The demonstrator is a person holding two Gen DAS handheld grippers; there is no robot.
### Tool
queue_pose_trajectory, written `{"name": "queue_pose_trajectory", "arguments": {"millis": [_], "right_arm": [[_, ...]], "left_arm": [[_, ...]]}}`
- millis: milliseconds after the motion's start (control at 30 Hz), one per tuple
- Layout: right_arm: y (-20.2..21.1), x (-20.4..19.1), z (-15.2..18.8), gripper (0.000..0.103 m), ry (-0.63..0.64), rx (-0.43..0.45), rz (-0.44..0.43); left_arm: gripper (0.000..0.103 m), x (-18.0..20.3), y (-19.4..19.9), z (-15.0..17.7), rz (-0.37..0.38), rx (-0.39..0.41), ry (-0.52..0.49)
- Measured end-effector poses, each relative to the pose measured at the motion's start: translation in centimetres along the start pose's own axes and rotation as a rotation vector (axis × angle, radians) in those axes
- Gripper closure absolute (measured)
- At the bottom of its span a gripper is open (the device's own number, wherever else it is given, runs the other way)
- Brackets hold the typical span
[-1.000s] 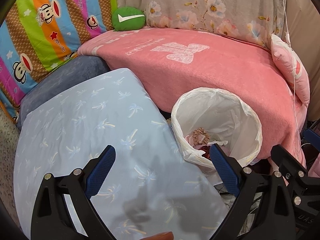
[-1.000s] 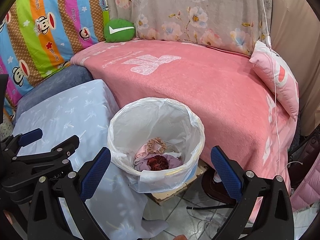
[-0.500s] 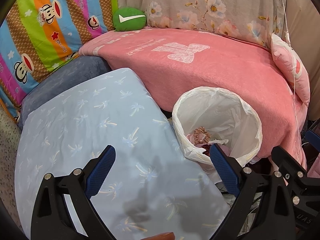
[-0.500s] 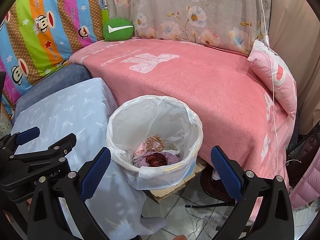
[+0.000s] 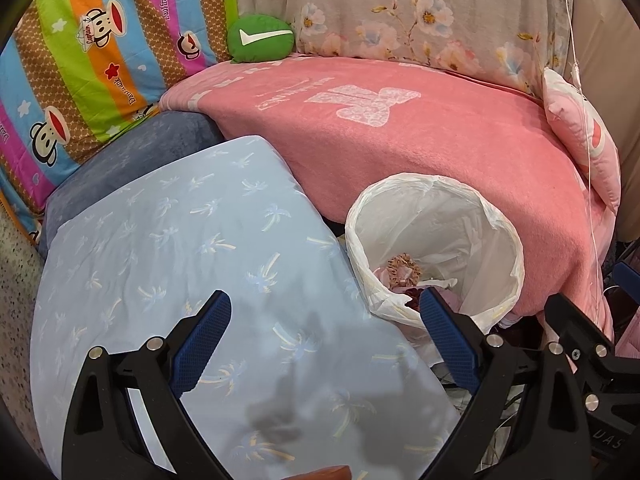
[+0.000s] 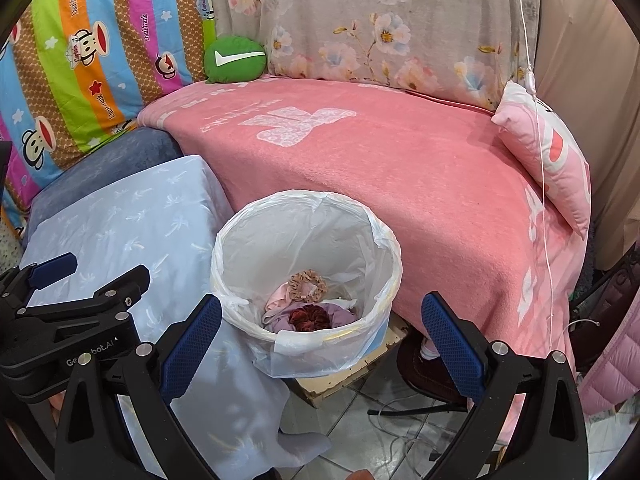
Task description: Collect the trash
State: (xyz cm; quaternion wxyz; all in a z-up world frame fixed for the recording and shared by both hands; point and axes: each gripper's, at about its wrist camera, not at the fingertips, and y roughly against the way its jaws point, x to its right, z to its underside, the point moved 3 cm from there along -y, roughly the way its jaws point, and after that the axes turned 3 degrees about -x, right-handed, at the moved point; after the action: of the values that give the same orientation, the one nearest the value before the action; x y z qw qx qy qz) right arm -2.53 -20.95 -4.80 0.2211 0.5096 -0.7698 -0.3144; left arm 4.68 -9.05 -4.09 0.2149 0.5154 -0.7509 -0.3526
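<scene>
- Hovering with jaws wide apart and empty, the right tongs [image 6: 320, 340] frame a bin [image 6: 306, 264] on the floor.
- Left tongs [image 5: 322, 340], likewise spread and empty, hang over a blue cloth [image 5: 180, 248] left of the bin.
- Scrunchies [image 6: 307, 286] lie inside the bin's white liner.
- Behind the bin, a pink blanket [image 6: 380, 168] covers the sofa.
</scene>
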Motion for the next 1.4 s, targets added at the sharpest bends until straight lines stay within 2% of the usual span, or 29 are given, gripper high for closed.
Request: {"name": "queue_pose_trajectory", "arguments": {"millis": [1400], "right_arm": [[0.26,0.29,0.00,0.005,-0.004,0.003,0.004]], "left_arm": [[0.012,0.15,0.04,0.43,-0.008,-0.003,0.002]]}}
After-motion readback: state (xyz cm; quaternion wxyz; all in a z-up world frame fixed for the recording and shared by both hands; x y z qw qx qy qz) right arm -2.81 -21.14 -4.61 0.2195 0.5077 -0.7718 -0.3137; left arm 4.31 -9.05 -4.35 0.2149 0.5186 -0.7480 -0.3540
